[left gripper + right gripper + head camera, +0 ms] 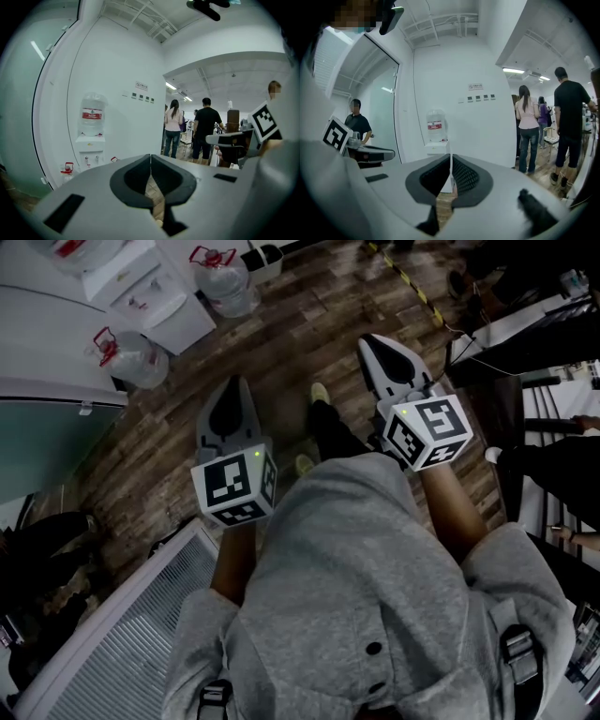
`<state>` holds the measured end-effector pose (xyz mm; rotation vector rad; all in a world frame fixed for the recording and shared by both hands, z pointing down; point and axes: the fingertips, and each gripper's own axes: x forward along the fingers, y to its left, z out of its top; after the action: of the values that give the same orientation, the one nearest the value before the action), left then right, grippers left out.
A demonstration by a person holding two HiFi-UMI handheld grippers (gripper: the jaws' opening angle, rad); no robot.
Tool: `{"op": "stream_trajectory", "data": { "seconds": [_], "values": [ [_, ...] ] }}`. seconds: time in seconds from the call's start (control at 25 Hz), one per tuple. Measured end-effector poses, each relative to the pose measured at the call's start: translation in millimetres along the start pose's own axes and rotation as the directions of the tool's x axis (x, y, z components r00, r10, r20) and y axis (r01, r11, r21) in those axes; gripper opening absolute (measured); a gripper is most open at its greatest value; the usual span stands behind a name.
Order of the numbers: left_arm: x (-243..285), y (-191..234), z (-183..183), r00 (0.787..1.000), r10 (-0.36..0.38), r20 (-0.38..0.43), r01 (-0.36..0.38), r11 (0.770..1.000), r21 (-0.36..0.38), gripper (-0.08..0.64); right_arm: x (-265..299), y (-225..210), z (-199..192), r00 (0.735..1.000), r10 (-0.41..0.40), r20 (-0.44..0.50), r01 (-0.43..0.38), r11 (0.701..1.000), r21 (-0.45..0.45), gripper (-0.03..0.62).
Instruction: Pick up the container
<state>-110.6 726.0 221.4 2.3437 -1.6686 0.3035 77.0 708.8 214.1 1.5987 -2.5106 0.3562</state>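
Note:
I cannot pick out any one container as the task's own. My left gripper (pixel 233 383) and right gripper (pixel 368 339) are held out in front of the person's grey-sleeved body, above a wooden floor. In the left gripper view the left gripper (pixel 150 157) has its jaws meeting along a thin line with nothing between them. The right gripper (pixel 450 157) looks the same in its own view, shut and empty. Both point across the room toward a white wall with a water dispenser (pixel 91 146) (pixel 437 140).
Two large water jugs (pixel 226 281) (pixel 131 357) with red handles stand on the floor by the white dispenser cabinet (pixel 150 296). A glass partition (pixel 47 442) is at the left. Several people (pixel 205 127) (pixel 527 131) stand to the right by desks and chairs (pixel 525 343).

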Motion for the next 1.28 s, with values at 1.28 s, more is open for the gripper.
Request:
{"op": "stream_trajectory", "data": {
  "seconds": [1.28],
  "values": [
    [257, 4, 76, 0.995, 0.047, -0.091, -0.038, 0.994, 0.102, 0.018, 194, -181, 38, 0.999, 0.037, -0.028, -0.034, 0.993, 0.116, 0.034]
  ]
}}
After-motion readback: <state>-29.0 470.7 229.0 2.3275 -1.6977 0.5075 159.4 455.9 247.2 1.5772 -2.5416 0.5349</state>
